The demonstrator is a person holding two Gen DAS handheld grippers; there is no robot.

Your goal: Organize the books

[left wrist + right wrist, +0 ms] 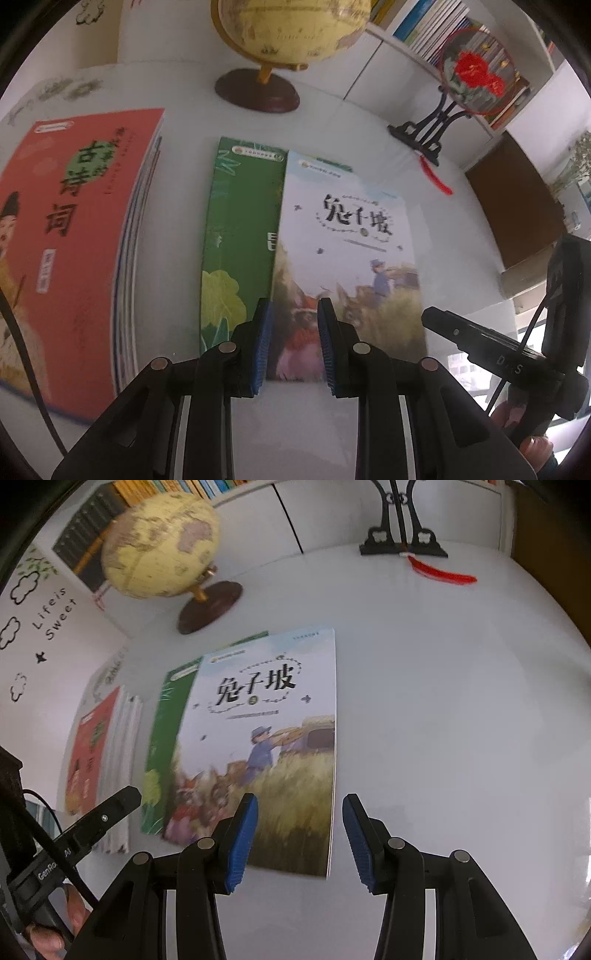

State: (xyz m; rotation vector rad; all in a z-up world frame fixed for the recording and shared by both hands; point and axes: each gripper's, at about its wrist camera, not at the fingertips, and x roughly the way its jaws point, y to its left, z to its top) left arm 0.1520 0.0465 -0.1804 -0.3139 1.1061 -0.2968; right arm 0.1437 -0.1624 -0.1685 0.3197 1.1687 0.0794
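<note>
- Books were the main thing here: a pale illustrated book (266, 746) lay flat on the white table (461, 738), its cover showing a figure in blue in a grassy field.
- It sat on top of a green book (240, 236), covering its right part, so only a green strip stuck out on the left.
- Off to the left, apart from those two, was a stack of books (74, 240) with a red cover on top, page edges showing down its right side.
- The left gripper (294, 343) hung over the near end of the illustrated book, blue pads a little apart with nothing between them. Can't really tell if the tips touched the cover, looked like they were above it.
- The right gripper (300, 840) had its fingers spread wider, also empty, straddling the book's near right corner: left pad over the cover, right pad over bare table.
- Each camera caught the other gripper at the edge of its frame, plus a bit of the person's fingers (51, 930) wrapped around the handle.
- Further back on the table: a yellowish globe (159, 546) on a dark round base, and a black ornamental stand (424, 133) with a red tassel (439, 574) lying on the table.
- Behind that, a white shelf (432, 29) packed with upright books.
</note>
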